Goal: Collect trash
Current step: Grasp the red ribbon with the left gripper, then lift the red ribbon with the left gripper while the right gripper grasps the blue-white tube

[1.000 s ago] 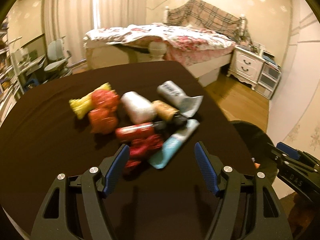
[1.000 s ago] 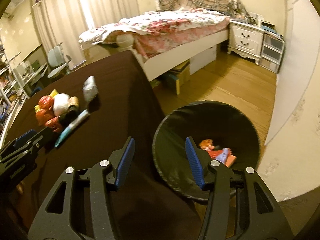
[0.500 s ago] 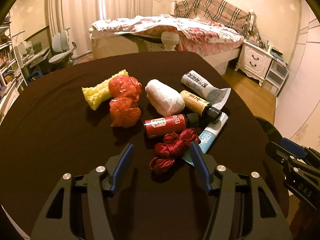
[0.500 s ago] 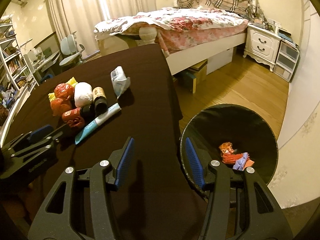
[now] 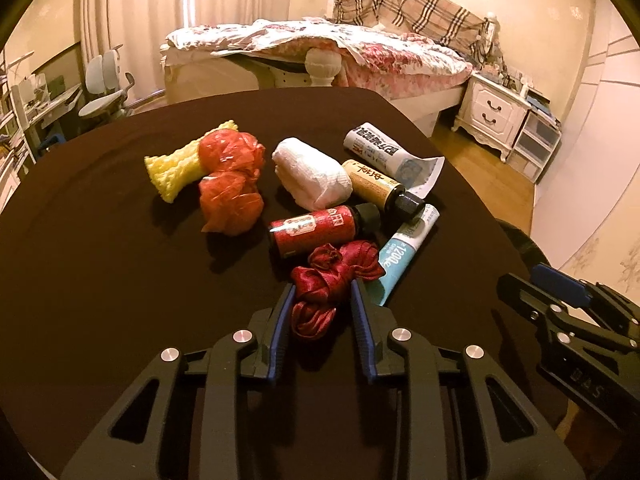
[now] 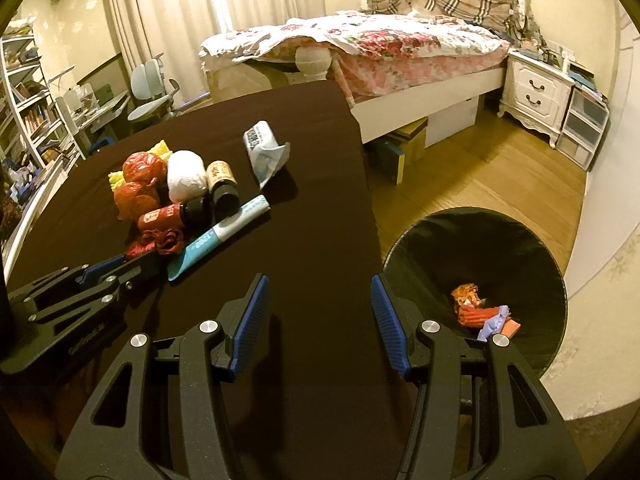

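A pile of trash lies on the dark table [image 5: 100, 280]: a crumpled dark red ribbon [image 5: 332, 276], a red bottle [image 5: 316, 230], a gold bottle [image 5: 380, 186], a white wad [image 5: 312, 178], two orange-red plastic balls [image 5: 230, 184], a yellow foam net [image 5: 176, 166], a teal tube [image 5: 404, 252] and a white packet [image 5: 384, 150]. My left gripper [image 5: 322, 300] has closed its jaws around the near part of the red ribbon. My right gripper [image 6: 316, 312] is open and empty over the table's right edge, beside the black bin [image 6: 480, 240].
The black bin on the floor to the right of the table holds several scraps [image 6: 480, 312]. A bed [image 6: 380, 48] stands beyond the table, a white nightstand [image 6: 536, 92] at the far right, chairs and shelves [image 6: 36, 120] at the left.
My left gripper moved forward to the pile and narrowed its jaws onto the red ribbon. My right gripper swung left from over the bin to over the table edge, still open.
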The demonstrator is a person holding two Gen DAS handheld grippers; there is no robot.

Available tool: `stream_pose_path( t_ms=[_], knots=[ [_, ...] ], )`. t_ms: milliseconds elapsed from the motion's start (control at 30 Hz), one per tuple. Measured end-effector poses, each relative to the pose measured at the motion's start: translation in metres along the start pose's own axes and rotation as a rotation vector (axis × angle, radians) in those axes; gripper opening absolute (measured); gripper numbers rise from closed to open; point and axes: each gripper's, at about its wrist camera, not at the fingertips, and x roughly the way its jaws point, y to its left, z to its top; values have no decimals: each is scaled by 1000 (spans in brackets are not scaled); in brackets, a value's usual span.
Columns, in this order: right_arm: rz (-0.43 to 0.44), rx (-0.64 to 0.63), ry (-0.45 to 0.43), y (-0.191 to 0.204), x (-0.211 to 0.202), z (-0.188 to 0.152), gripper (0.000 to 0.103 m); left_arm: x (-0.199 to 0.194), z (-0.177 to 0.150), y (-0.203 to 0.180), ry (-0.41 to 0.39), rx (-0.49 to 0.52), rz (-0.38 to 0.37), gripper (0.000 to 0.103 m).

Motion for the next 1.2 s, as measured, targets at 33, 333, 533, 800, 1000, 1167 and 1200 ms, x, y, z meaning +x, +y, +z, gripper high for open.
stream_pose_path(
  t_ms=[33, 333, 533, 800, 1000, 1167, 1200],
  knots=[
    [3, -4, 0, 3, 0, 0, 52, -5, -3, 2, -7, -6, 3, 30],
    [43, -47, 32, 37, 14, 7, 52, -27, -7, 27, -51, -44, 57, 30],
    [61, -39, 58, 57, 28, 18, 52, -27, -7, 56, -52, -95, 118, 30],
    [-34, -60, 75, 75, 50, 30, 59, -25, -10, 77, -48, -145, 132, 30],
    [-55, -107, 64, 75, 41, 18, 60, -23, -11, 80, -44, -155, 120, 30],
    [-53, -106, 51, 60, 29, 7, 60, -23, -14, 83, -37, -160, 113, 30],
    [-57, -107, 47, 57, 27, 6, 59, -22, -14, 83, -35, -162, 111, 30]
  ],
)
